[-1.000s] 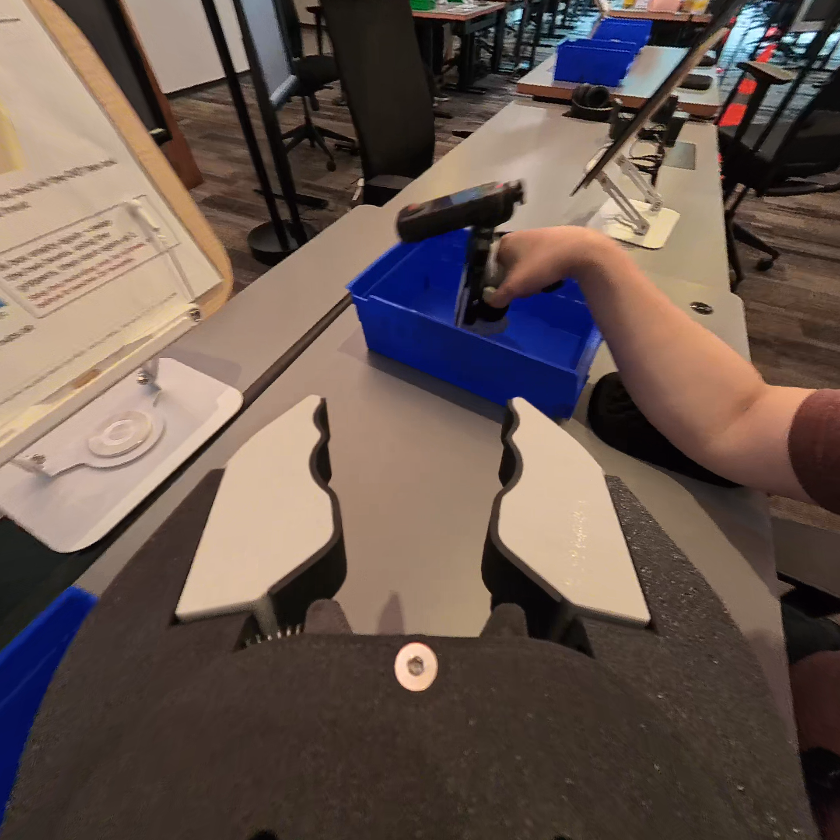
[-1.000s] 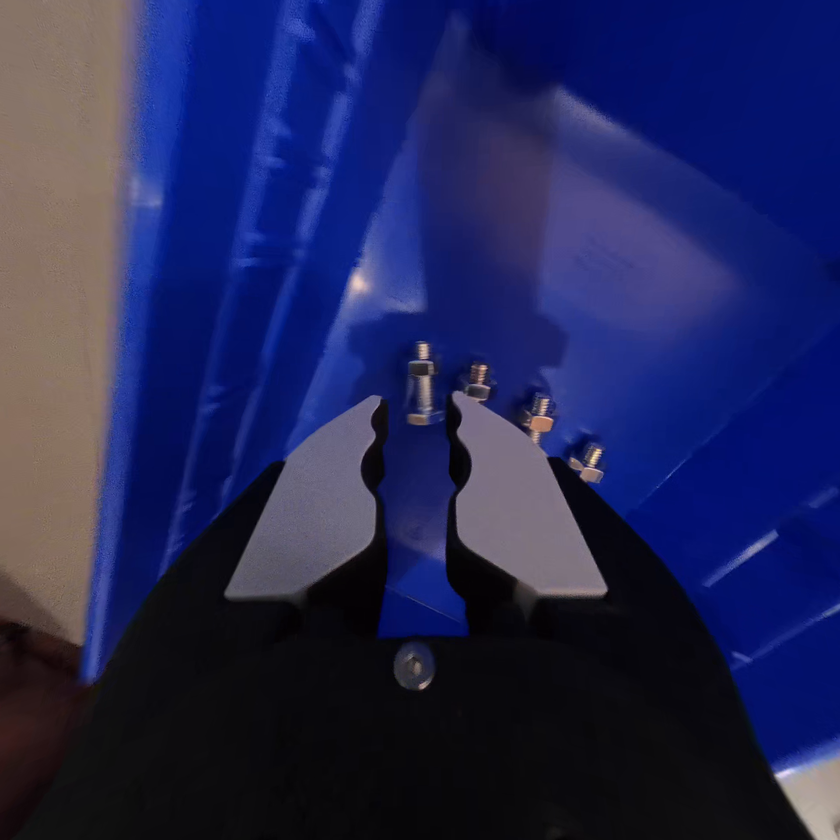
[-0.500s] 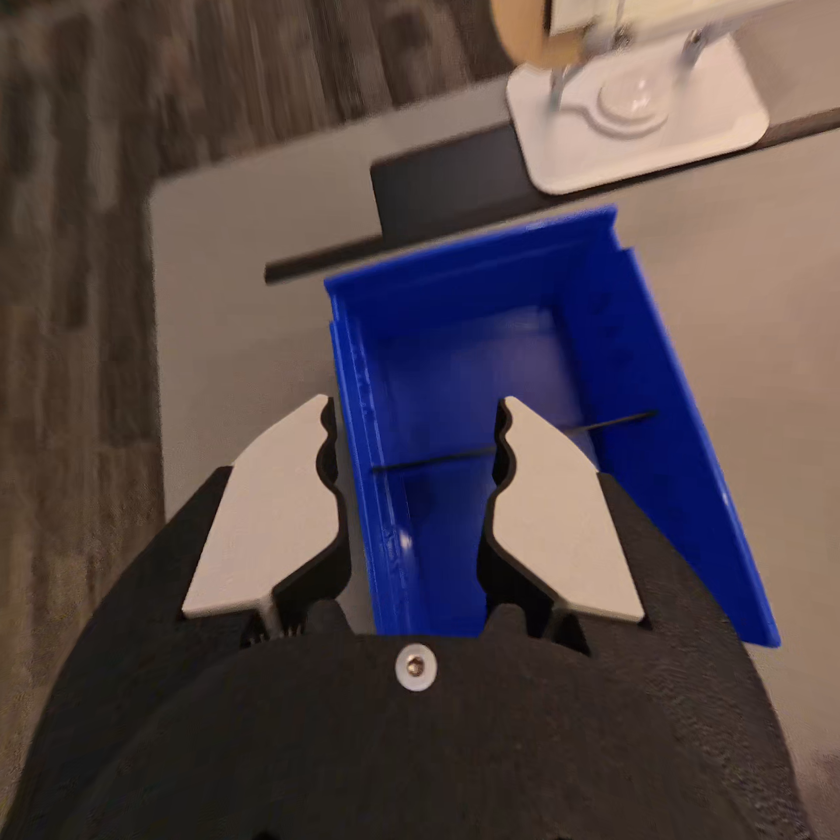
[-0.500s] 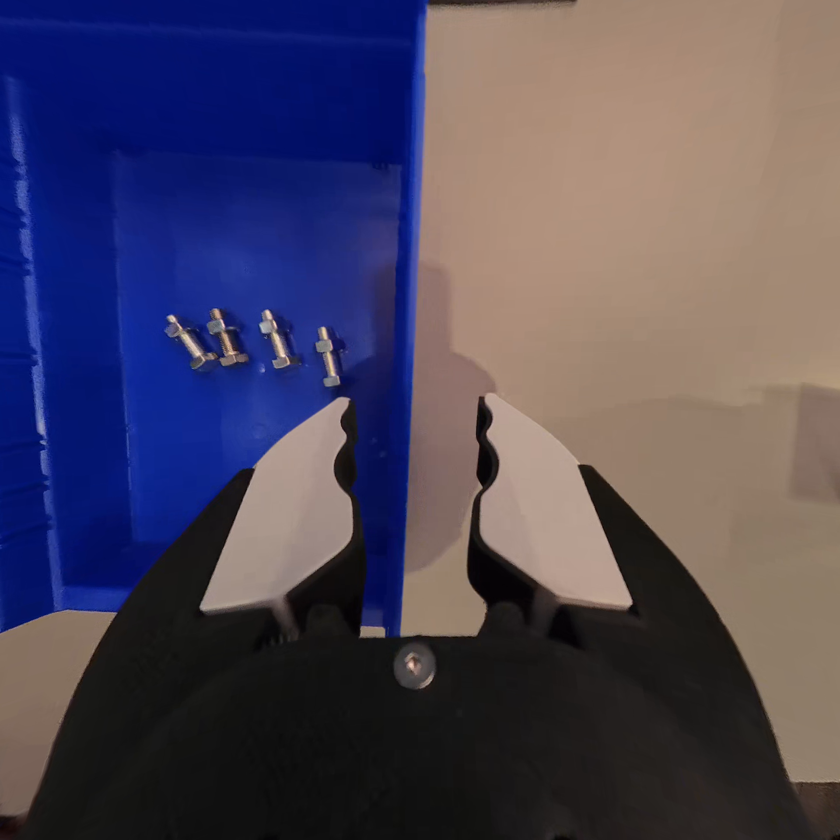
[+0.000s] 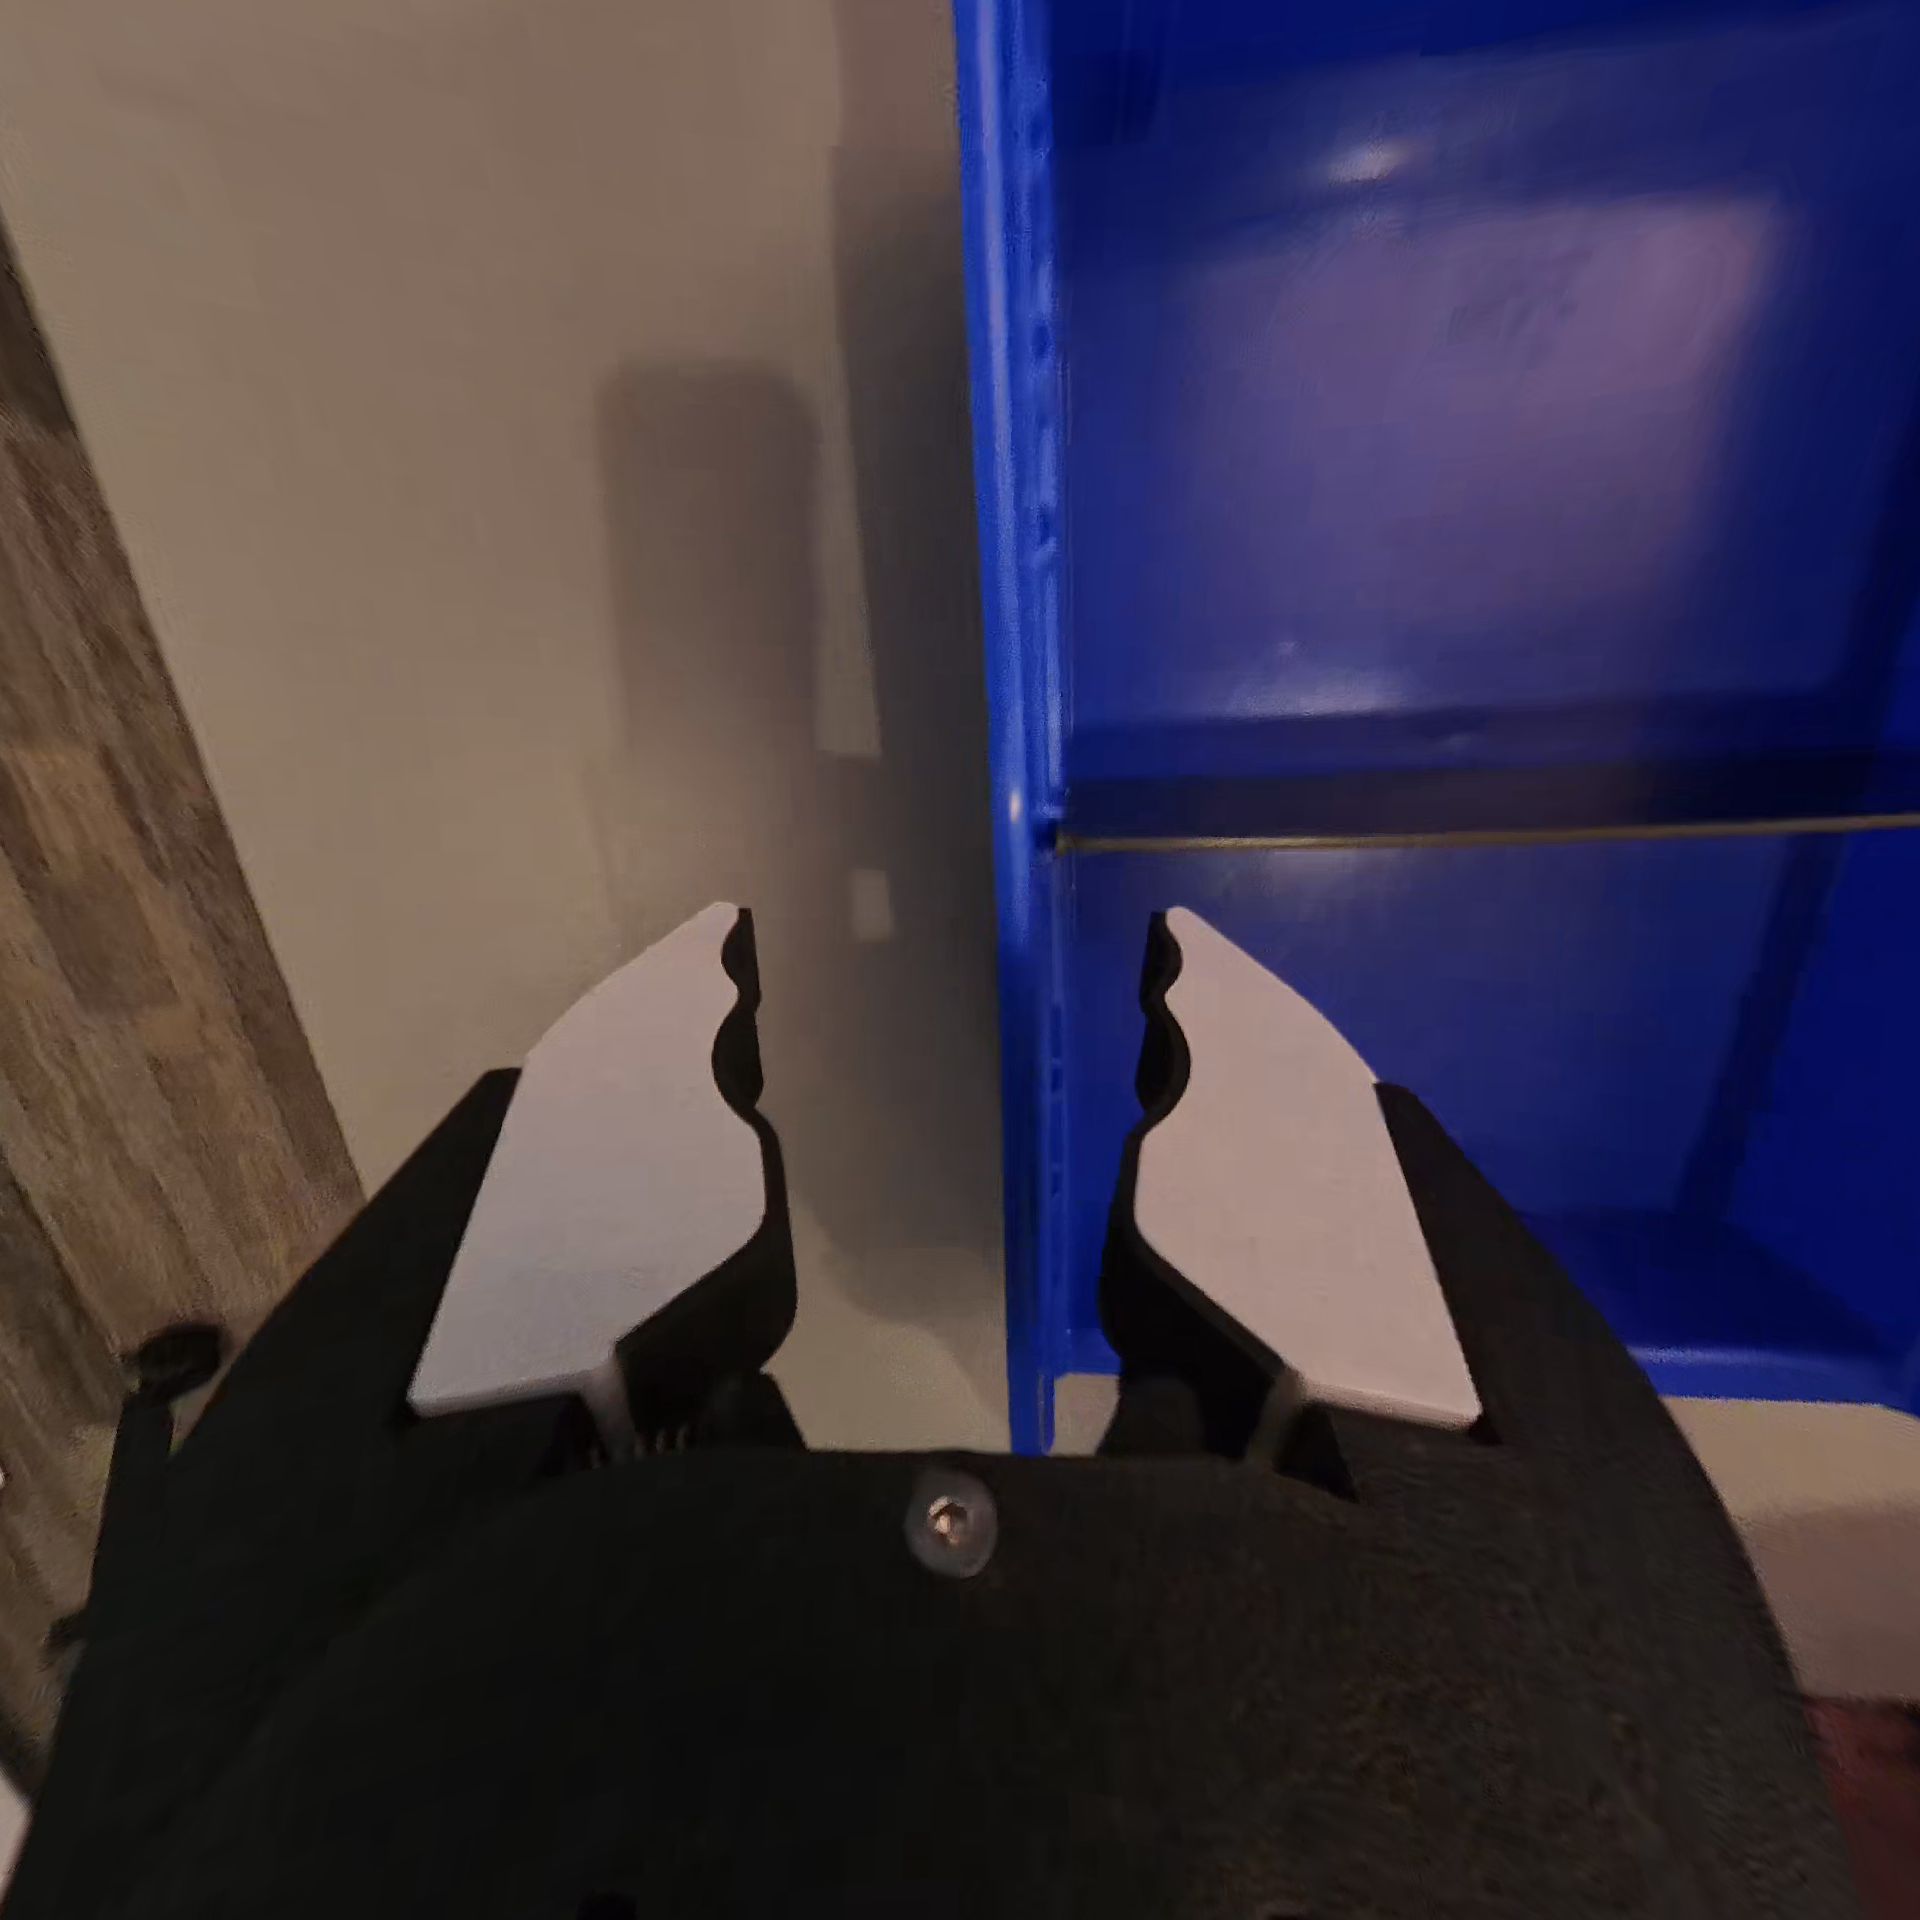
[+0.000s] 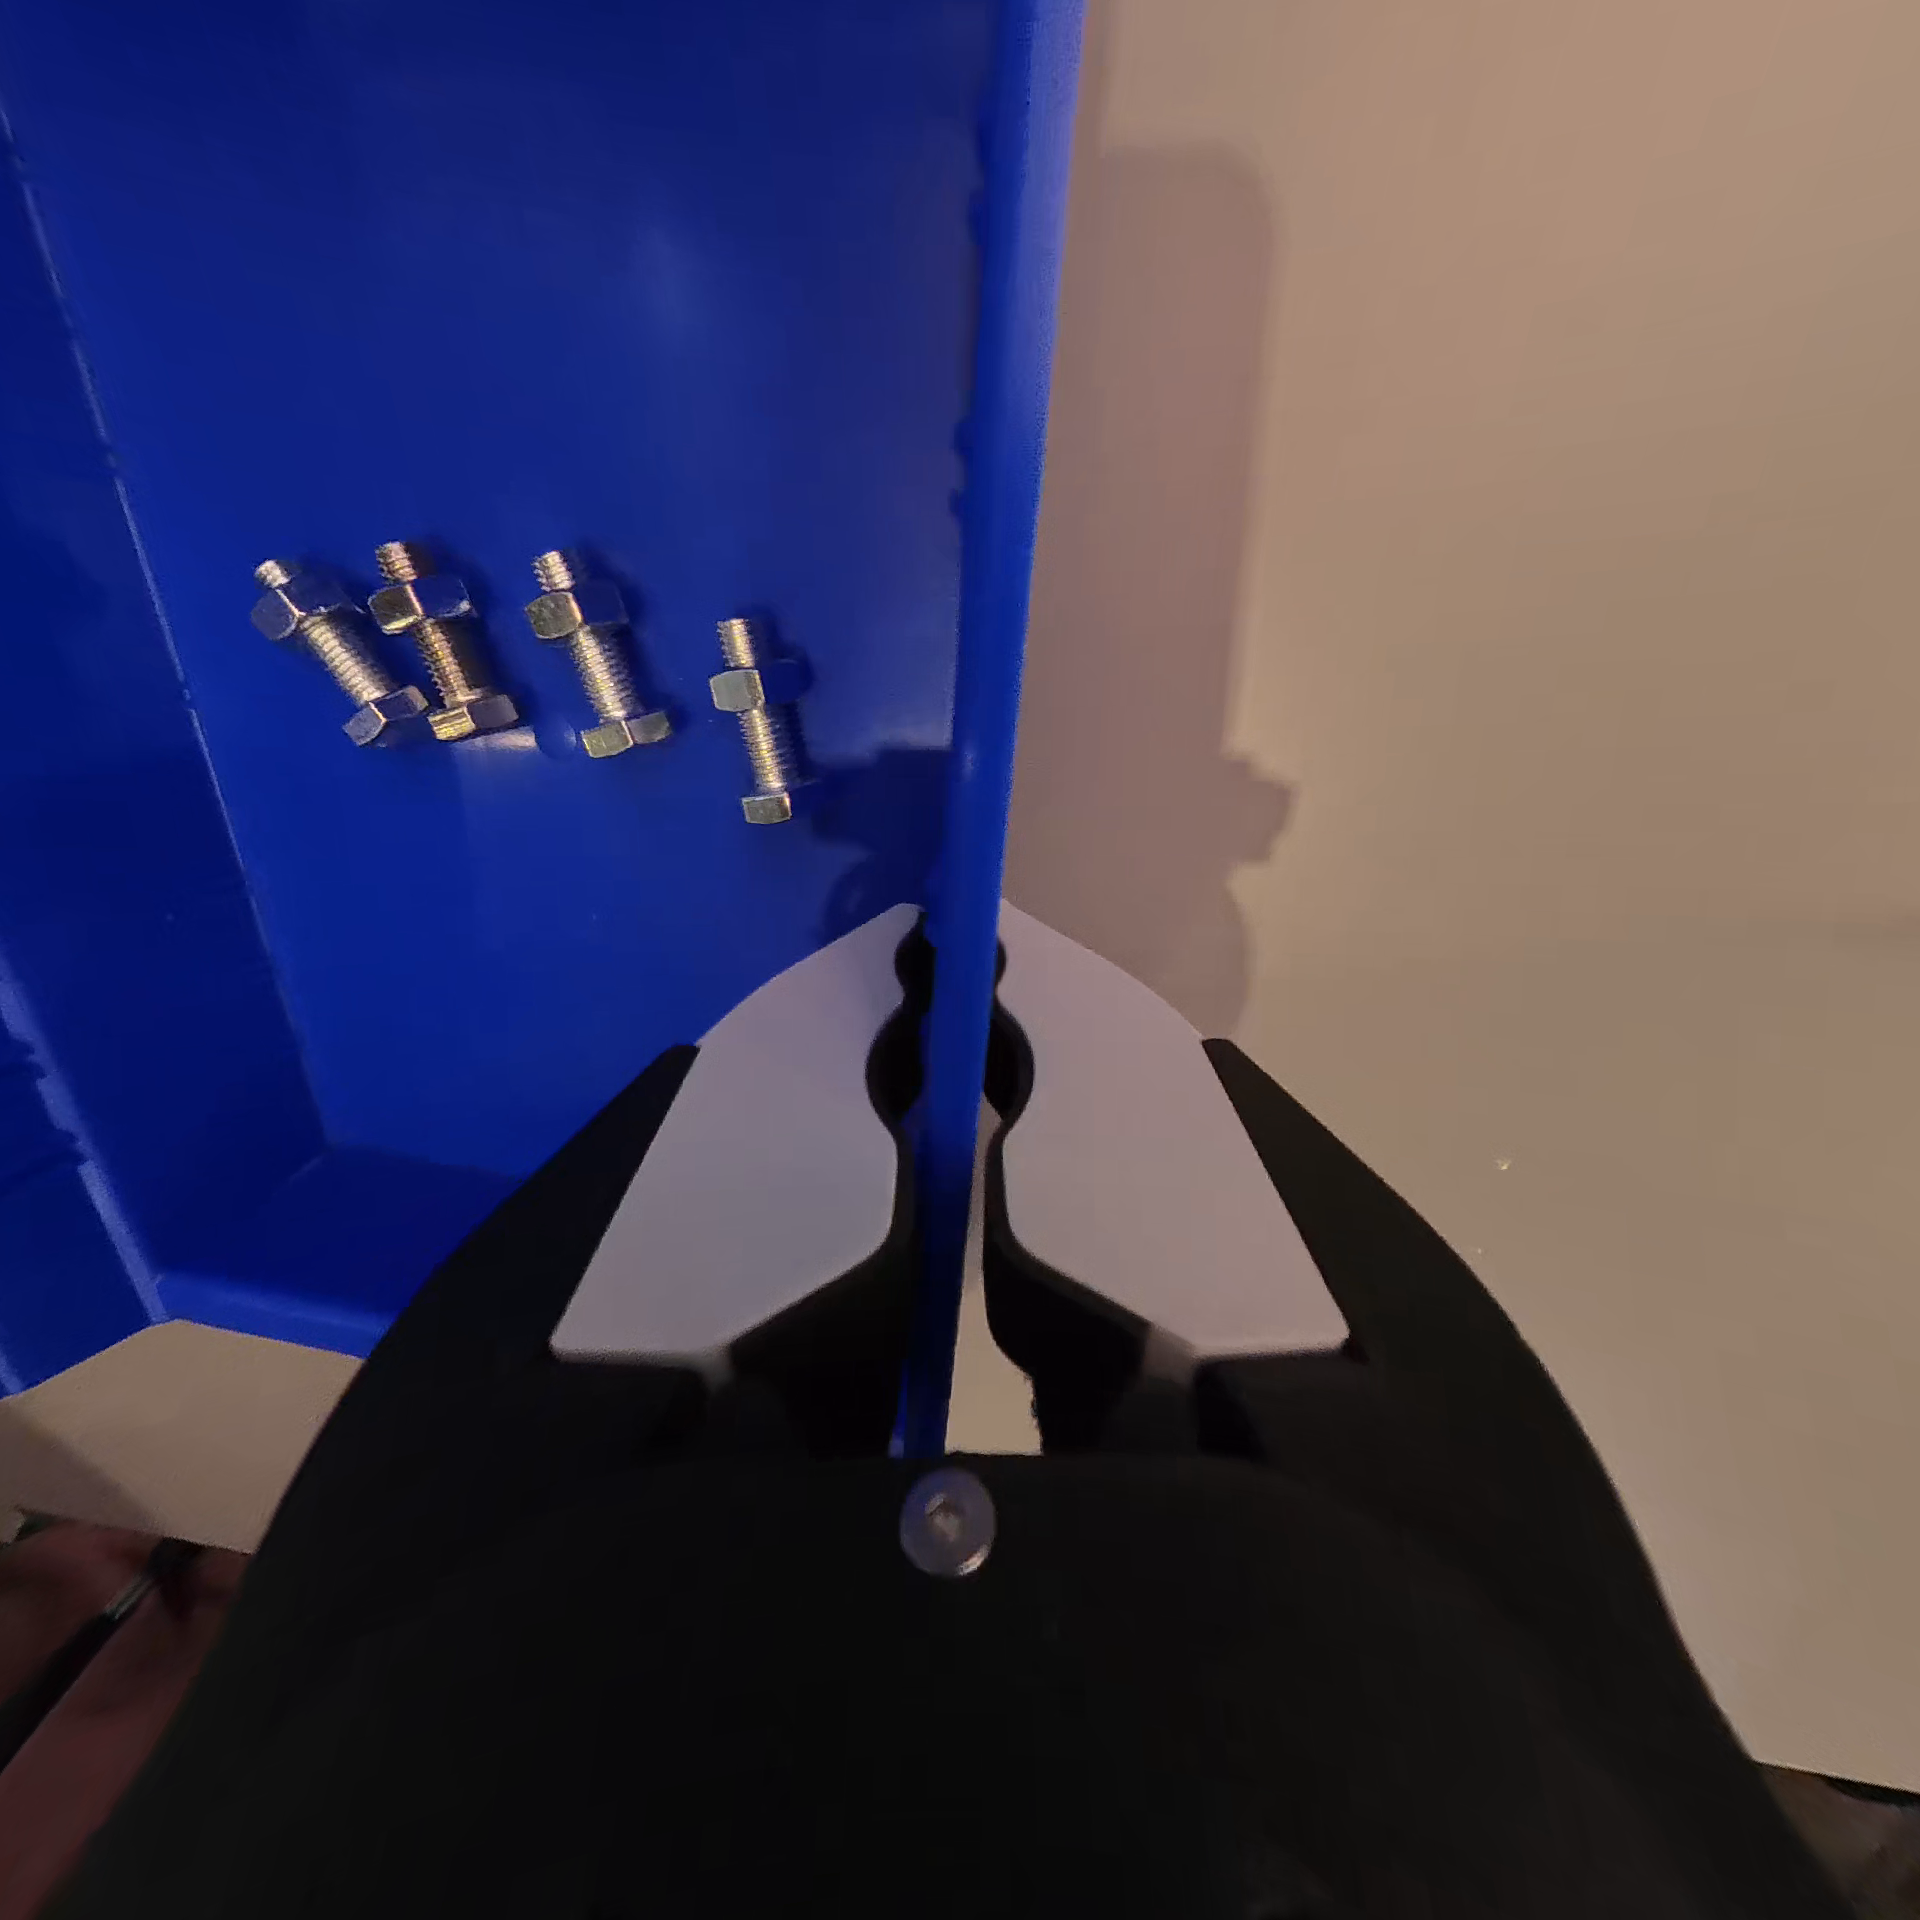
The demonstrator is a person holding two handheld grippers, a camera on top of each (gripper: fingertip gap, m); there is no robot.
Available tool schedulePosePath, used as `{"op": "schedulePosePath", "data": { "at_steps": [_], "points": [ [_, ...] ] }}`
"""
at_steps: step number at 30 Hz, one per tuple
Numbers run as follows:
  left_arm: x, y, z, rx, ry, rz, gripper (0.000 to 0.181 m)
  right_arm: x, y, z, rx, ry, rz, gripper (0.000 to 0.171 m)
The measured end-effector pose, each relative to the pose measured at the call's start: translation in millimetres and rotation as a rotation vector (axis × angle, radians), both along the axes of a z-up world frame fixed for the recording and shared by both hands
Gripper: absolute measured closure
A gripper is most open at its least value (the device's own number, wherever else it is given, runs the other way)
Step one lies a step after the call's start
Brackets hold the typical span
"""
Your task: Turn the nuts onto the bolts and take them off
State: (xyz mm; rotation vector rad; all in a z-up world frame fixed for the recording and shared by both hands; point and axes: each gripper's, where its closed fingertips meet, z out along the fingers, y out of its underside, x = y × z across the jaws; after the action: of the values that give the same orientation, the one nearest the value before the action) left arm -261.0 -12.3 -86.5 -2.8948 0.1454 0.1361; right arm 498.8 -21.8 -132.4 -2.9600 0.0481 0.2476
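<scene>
In the right wrist view several steel bolts (image 6: 597,655) with nuts threaded on lie in a row on the floor of a blue bin (image 6: 520,312). My right gripper (image 6: 961,920) is shut on the bin's right wall (image 6: 1003,520), one finger inside and one outside. In the left wrist view my left gripper (image 5: 948,920) is open and straddles the left wall (image 5: 1023,623) of a blue bin (image 5: 1507,468) with a thin rod (image 5: 1455,836) across it; no bolts show in it.
Both bins stand on a light grey table (image 5: 416,468), which also shows in the right wrist view (image 6: 1507,623). A strip of wood-pattern floor (image 5: 94,935) runs along the table's left edge in the left wrist view.
My right gripper left the bolts, moved to the bin's right wall and closed on it. My left gripper swung from looking across the room down over a bin's left wall, still open.
</scene>
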Motion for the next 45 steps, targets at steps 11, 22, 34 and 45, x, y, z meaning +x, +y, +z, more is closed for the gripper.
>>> {"op": "schedulePosePath", "data": {
  "at_steps": [11,22,34,45],
  "points": [
    [15.0,-46.5,-46.6,-0.332,-0.148,-0.019,0.167,-1.2,-1.9,-1.3,-0.013,-0.009,0.033,0.163],
    [89.9,-26.4,-51.3,-0.352,-0.17,-0.075,0.176,-17.5,-6.4,-0.8,-0.068,-0.008,0.058,0.163],
    [197.7,-11.6,-56.1,-0.274,-0.085,-0.326,0.155,-93.9,9.7,0.7,-0.109,-0.004,0.258,0.159],
    [245.4,-3.4,-55.2,-0.21,-0.204,-0.449,0.152,-100.6,26.7,-4.9,-0.077,-0.044,0.195,0.159]
  ]
}}
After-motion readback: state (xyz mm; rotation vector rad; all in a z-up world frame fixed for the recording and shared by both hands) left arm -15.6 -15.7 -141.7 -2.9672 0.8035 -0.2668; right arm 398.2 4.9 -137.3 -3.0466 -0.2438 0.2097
